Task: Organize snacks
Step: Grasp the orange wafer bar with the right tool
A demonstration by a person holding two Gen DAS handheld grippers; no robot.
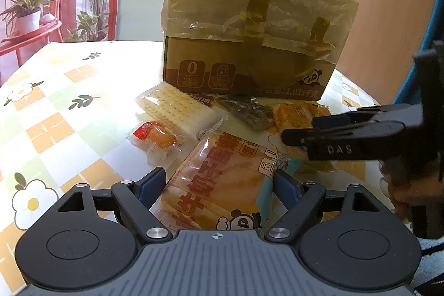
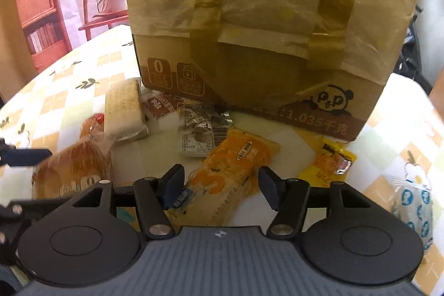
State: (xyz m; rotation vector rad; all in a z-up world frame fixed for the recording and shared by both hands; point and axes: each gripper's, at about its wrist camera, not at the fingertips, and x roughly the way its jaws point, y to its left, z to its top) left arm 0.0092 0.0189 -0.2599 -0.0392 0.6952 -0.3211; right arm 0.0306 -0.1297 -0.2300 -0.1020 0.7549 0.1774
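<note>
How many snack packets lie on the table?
8: panda bread pack between the left gripper's fingers, orange pack between the right gripper's, cracker pack, red-orange packet, brown packet, silver packet, yellow packet, blue-white packet far right. More may hide underneath.

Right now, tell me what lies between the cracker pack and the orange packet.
In the right wrist view, a silver packet lies between the cracker pack and the orange packet.

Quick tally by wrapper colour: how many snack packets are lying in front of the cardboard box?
Orange plastic packets: 2
Clear packets, cream cracker and red-orange snack: 2
Brown packet: 1
Silver packet: 1
Yellow sachet: 1
Blue-and-white packet: 1
Total: 8
</note>
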